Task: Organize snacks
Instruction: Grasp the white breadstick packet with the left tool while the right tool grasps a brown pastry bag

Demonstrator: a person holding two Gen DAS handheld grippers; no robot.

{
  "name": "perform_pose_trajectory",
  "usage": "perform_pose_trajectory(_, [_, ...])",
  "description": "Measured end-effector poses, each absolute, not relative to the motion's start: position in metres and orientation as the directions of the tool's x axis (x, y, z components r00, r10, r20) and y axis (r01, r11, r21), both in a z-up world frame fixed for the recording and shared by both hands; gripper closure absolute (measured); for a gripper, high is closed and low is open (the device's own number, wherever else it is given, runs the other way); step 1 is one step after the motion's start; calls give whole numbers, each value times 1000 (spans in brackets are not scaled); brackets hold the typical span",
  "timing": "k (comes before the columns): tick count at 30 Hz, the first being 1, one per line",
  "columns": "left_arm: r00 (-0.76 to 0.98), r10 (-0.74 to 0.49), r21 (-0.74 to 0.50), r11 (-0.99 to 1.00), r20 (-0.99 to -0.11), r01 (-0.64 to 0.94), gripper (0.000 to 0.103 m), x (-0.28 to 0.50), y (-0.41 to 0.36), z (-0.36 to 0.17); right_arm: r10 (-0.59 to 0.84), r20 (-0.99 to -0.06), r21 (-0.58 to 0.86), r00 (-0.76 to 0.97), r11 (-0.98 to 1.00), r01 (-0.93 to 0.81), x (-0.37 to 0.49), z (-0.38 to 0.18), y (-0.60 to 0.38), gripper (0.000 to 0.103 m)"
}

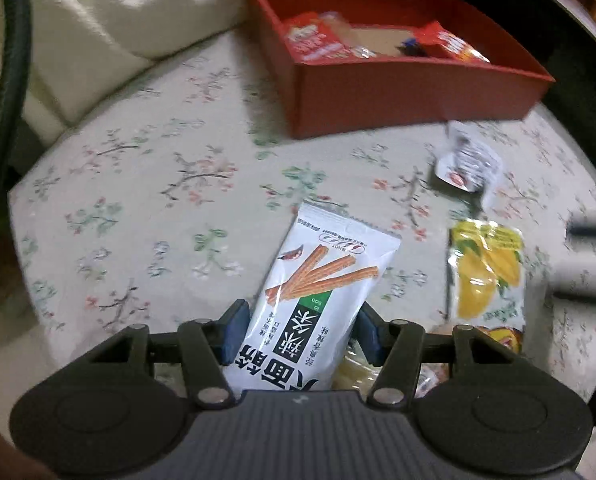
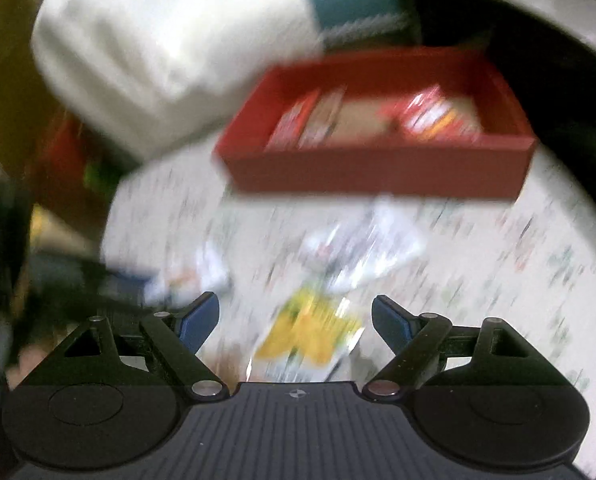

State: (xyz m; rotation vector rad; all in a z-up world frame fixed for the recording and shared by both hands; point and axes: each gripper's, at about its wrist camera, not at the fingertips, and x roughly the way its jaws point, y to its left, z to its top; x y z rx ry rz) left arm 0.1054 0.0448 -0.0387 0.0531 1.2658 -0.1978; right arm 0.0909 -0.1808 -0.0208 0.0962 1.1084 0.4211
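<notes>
My left gripper (image 1: 300, 332) is shut on a white snack packet (image 1: 318, 284) printed with orange sticks, held above the floral table. A yellow mango packet (image 1: 486, 272) lies to its right and a small white sachet (image 1: 470, 160) beyond that. The red box (image 1: 378, 92) stands at the far side with red packets (image 1: 314, 40) inside. In the blurred right wrist view my right gripper (image 2: 295, 316) is open and empty above the yellow packet (image 2: 314, 328), with a white sachet (image 2: 362, 248) ahead and the red box (image 2: 378, 168) behind.
A white cushion (image 1: 109, 12) lies beyond the table's left edge, also blurred in the right wrist view (image 2: 169, 44). A dark cable (image 1: 13, 60) runs down the far left. A dark curved shelf edge (image 1: 570, 4) with packets sits at top right.
</notes>
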Motion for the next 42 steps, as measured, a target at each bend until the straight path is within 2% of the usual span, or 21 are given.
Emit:
perform_pose_trajectory(4, [286, -155, -121, 984, -946, 130, 53, 99, 53, -38, 359, -881, 256, 310, 910, -326, 56, -39, -150, 14])
perform_pose_trajectory(10, [295, -151, -116, 985, -944, 131, 53, 97, 47, -38, 351, -900, 255, 258, 905, -340, 37, -54, -114, 11])
perform_pose_trajectory(17, [286, -151, -113, 983, -946, 145, 52, 99, 44, -42, 258, -919, 120, 298, 904, -411, 23, -71, -87, 8])
perform_pose_trajectory(20, [290, -130, -92, 986, -948, 142, 52, 100, 42, -43, 253, -917, 114, 308, 906, -407, 21, -71, -87, 12])
perform_pose_trajectory(23, [305, -116, -70, 985, -945, 159, 53, 97, 39, -40, 276, -905, 137, 323, 910, -392, 18, -61, -98, 32])
perform_pose_trajectory(26, [298, -111, -64, 984, -948, 164, 53, 96, 37, -39, 325, -899, 219, 296, 915, -339, 22, -58, -119, 34])
perform_pose_trajectory(30, [319, -123, -74, 984, -940, 162, 53, 90, 37, -34, 342, -877, 253, 339, 926, -278, 29, -51, -145, 34])
perform_pose_trajectory(33, [310, -128, -68, 978, -942, 197, 53, 87, 30, -36, 323, -866, 248, 382, 940, -234, 36, -45, -164, 34])
perform_pose_trajectory(36, [306, -81, -10, 974, -949, 225, 52, 86, 17, -41, 302, -874, 243, 381, 950, -196, 44, -49, -178, 34])
perform_pose_trajectory(40, [302, -72, 21, 956, -950, 293, 40, 84, 10, -41, 298, -882, 242, 365, 951, -193, 55, -55, -175, 35])
perform_pose_trajectory(42, [300, -88, 3, 957, -950, 291, 39, 84, 16, -44, 293, -886, 236, 359, 952, -195, 58, -58, -172, 30])
